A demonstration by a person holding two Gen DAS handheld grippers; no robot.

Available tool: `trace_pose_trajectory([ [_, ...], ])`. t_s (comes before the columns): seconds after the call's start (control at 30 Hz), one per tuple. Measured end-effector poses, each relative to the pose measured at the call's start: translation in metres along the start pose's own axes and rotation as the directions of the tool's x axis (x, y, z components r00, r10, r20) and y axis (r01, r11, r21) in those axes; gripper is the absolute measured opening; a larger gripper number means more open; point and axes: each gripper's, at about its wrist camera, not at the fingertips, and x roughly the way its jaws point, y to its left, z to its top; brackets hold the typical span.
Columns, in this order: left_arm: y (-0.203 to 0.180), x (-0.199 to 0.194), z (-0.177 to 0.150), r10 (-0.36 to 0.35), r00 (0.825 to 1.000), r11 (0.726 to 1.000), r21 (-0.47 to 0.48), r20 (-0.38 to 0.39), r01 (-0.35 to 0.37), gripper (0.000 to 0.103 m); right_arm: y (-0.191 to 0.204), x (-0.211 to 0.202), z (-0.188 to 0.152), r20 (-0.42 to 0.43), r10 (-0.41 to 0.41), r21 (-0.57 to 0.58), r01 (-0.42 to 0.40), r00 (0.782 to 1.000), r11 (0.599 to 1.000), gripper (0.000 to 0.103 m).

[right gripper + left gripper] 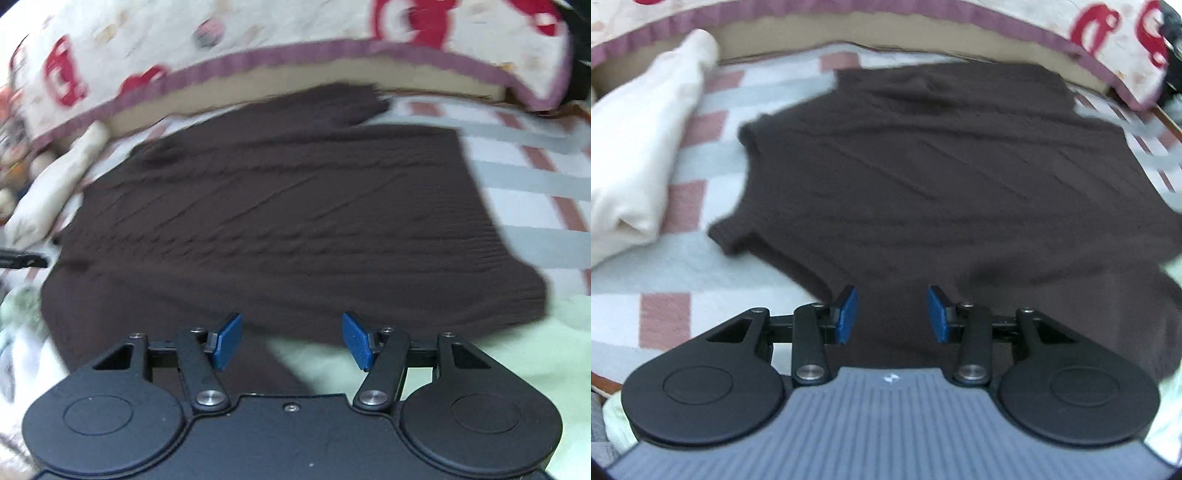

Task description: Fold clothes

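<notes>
A dark brown knitted sweater [923, 177] lies spread flat on a checked bed cover [665, 266]. It also shows in the right wrist view [280, 221]. My left gripper [892, 312] is open and empty, its blue pads [847, 314] over the sweater's near edge. My right gripper [291, 339] is open and empty, above the sweater's near hem where it meets a pale green cloth [480, 362]. A short sleeve [735, 229] sticks out at the left in the left wrist view.
A folded cream garment [639, 147] lies left of the sweater. A quilt with red prints and a purple border [258, 48] runs along the far side of the bed. The left gripper's edge [22, 258] shows at the far left of the right wrist view.
</notes>
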Motion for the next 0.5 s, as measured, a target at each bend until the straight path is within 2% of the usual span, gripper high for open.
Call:
trace_pose_trajectory([
  [0.1, 0.009, 0.004, -0.007, -0.032, 0.999, 0.998, -0.057, -0.030, 0.031, 0.041, 0.015, 0.000, -0.002, -0.037, 0.121, -0.002, -0.121, 0.992, 0.993, 0.065],
  [0.17, 0.016, 0.007, -0.009, -0.042, 0.998, 0.995, -0.091, -0.051, 0.037, 0.041, 0.026, 0.001, -0.004, -0.093, 0.214, -0.016, -0.216, 0.972, 0.976, 0.065],
  [0.23, 0.019, 0.012, -0.011, -0.021, 0.996, 0.994, -0.107, -0.086, 0.012, 0.041, 0.045, 0.005, -0.017, -0.171, 0.247, -0.060, -0.260, 0.954, 0.964, 0.065],
  [0.3, 0.021, 0.014, -0.015, -0.007, 0.993, 0.994, -0.112, -0.117, -0.006, 0.041, 0.063, 0.009, -0.032, -0.226, 0.213, -0.156, -0.252, 0.950, 0.955, 0.065],
  [0.37, 0.023, 0.017, -0.019, -0.022, 0.990, 0.992, -0.126, -0.141, 0.004, 0.041, 0.077, 0.016, -0.052, -0.291, 0.199, -0.247, -0.275, 0.936, 0.929, 0.065],
  [0.43, 0.027, 0.021, -0.023, -0.063, 0.984, 0.985, -0.167, -0.164, 0.036, 0.041, 0.096, 0.023, -0.071, -0.335, 0.187, -0.371, -0.312, 0.923, 0.875, 0.065],
  [0.5, 0.034, 0.024, -0.025, -0.116, 0.977, 0.969, -0.237, -0.180, 0.072, 0.041, 0.112, 0.030, -0.083, -0.376, 0.185, -0.440, -0.350, 0.908, 0.827, 0.065],
])
